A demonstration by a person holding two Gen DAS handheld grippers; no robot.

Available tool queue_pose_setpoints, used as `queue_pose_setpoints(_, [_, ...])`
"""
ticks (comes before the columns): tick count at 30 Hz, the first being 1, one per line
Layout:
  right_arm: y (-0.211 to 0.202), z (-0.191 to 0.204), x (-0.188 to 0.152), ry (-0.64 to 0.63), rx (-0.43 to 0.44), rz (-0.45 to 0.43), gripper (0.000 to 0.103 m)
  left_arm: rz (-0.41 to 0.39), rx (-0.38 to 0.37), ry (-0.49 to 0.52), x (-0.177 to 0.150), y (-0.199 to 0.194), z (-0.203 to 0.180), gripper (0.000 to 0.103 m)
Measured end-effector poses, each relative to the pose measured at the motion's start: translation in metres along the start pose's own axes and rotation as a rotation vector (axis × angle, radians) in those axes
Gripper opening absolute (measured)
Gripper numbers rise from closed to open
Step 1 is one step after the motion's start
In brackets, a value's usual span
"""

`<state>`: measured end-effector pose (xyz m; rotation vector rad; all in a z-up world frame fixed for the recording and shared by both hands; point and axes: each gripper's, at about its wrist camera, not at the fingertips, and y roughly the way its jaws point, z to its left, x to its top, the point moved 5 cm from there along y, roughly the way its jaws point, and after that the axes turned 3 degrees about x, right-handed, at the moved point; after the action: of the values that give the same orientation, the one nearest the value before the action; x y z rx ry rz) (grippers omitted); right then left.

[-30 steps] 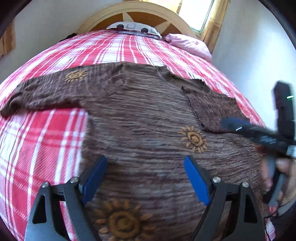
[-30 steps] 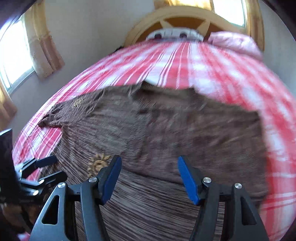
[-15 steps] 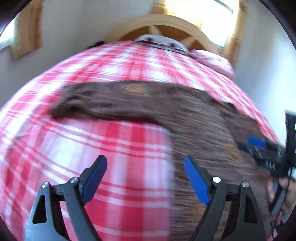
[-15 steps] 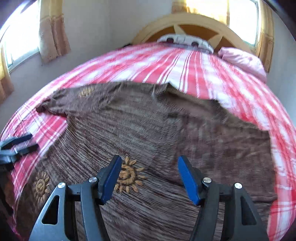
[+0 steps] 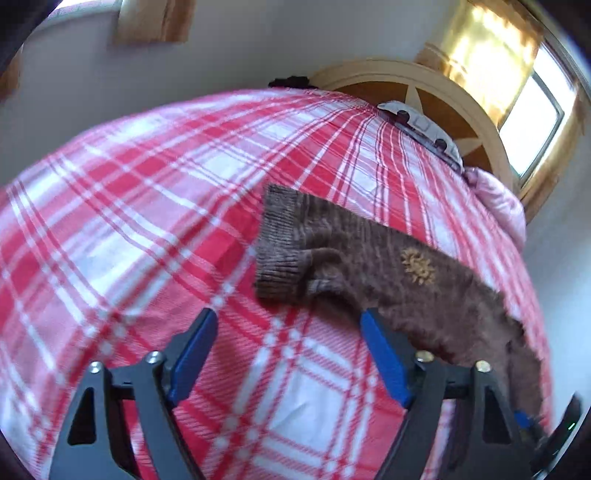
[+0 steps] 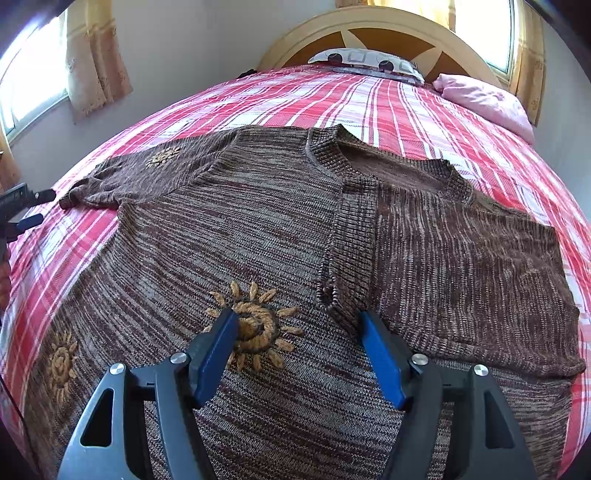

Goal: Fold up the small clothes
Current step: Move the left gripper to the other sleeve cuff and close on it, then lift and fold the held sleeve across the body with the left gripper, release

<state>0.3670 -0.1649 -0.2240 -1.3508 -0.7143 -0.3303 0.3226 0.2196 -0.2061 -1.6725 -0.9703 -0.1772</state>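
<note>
Across plaid bed (image 6: 369, 96), sweater (image 6: 229, 229) neck toward headboard (image 6: 369, 26)

Open plaid bed (image 5: 129, 221) left of the sleeve cuff (image 5: 277, 251); free approach there. Sweater (image 6: 240, 229) covers the near bed. Pillows (image 6: 484, 99) and headboard (image 6: 369, 22) block the far end.

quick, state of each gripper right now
left gripper: open, just been closing a little, nothing between, beside sweater sleeve
right gripper: open, just been opening, over sweater, holding nothing
</note>
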Motion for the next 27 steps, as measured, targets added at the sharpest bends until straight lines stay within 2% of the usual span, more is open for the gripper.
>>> queue_pose_setpoints(4, [0.000,-0.001,0.000,0.001,-0.002,-0.005,0.070,0.064,-0.077,-0.103,0.002,0.019,-0.005,0.075])
queue_pose_setpoints(8, [-0.001,0.001,-0.001,-0.011,-0.018,-0.013,0.070,0.067,-0.126,-0.190,0.013,0.027,-0.005,0.075])
queue_pose_setpoints(10, [-0.002,0.002,0.000,-0.018,-0.026,-0.016,0.070,0.070,-0.136,-0.235,0.018,0.033,0.000,0.071])
queue_pose_setpoints(12, [-0.002,0.002,0.000,-0.019,-0.028,-0.018,0.070,0.067,-0.151,-0.265,0.024,0.038,0.002,0.071])
queue_pose_setpoints(14, [-0.002,0.002,0.000,-0.019,-0.027,-0.018,0.070,0.060,-0.139,-0.258,0.029,0.043,0.003,0.058])
queue_pose_setpoints(15, [-0.002,0.002,0.000,-0.019,-0.027,-0.018,0.070,0.061,-0.136,-0.258,0.030,0.046,0.004,0.049])
queue_pose_setpoints(17, [-0.002,0.002,0.000,-0.021,-0.030,-0.019,0.070,0.064,-0.134,-0.257,0.031,0.051,0.010,0.019])
queue_pose_setpoints(18, [-0.002,0.003,0.000,-0.022,-0.032,-0.020,0.070,0.076,-0.140,-0.256,0.030,0.054,0.012,0.012])
queue_pose_setpoints(20, [-0.002,0.003,0.000,-0.024,-0.033,-0.022,0.070,0.064,-0.165,-0.264,0.029,0.053,0.016,0.012])
queue_pose_setpoints(23, [-0.002,0.003,0.000,-0.022,-0.032,-0.022,0.070,0.049,-0.149,-0.219,0.028,0.047,0.013,0.012])
queue_pose_setpoints(27, [-0.002,0.003,0.000,-0.025,-0.035,-0.023,0.070,0.037,-0.163,-0.228,0.031,0.041,0.011,0.012])
